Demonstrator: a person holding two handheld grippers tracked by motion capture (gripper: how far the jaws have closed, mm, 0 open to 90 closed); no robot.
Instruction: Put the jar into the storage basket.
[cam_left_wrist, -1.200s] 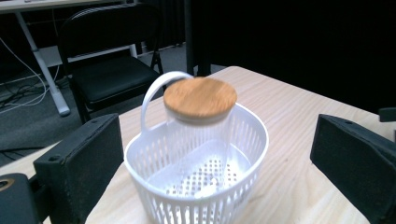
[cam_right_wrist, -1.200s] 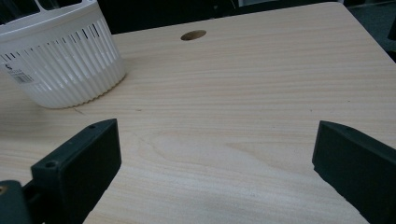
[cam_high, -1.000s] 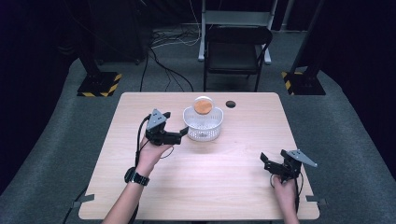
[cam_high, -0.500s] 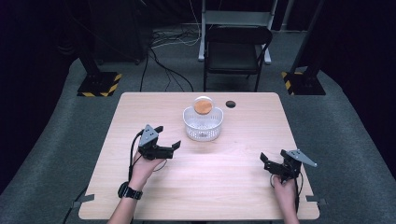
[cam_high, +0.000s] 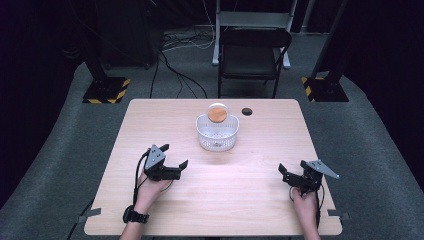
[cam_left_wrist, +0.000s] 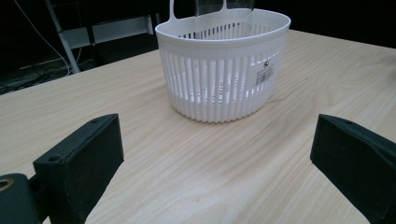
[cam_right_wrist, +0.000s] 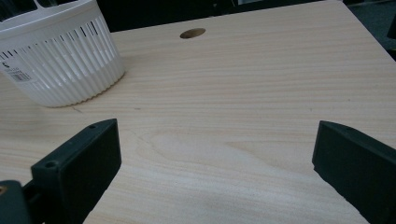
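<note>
The left claw (cam_high: 176, 161) rests low over the tabletop (cam_high: 240, 200) with its jaws spread wide and nothing between them; bare wood shows in the gap in the left gripper view. The right claw (cam_high: 286, 176) sits the same way near the person's right edge of the tabletop, jaws wide apart and empty.

The white slatted basket (cam_high: 217, 132) stands upright ahead of the left claw and a little to its right, well apart from the jaws. From the right claw it lies ahead and far to the left, at the upper left corner of the right gripper view (cam_right_wrist: 56, 56).

A small white sticker with a barcode (cam_left_wrist: 265, 72) is stuck on the basket's side wall, toward the right as the left claw sees it. Fine print sits around the bars, but it is too small to read. The same sticker (cam_right_wrist: 16, 74) shows at the left edge of the right gripper view, again with no legible words. No brand name can be made out on the basket or the claws.

A round clear container with an orange top (cam_high: 218, 113) sits at the basket's far rim, beyond it from both claws. Whether it rests inside the basket or just behind it, I cannot tell. A dark round hole (cam_right_wrist: 192, 33) in the tabletop lies ahead of the right claw, just right of the basket.
</note>
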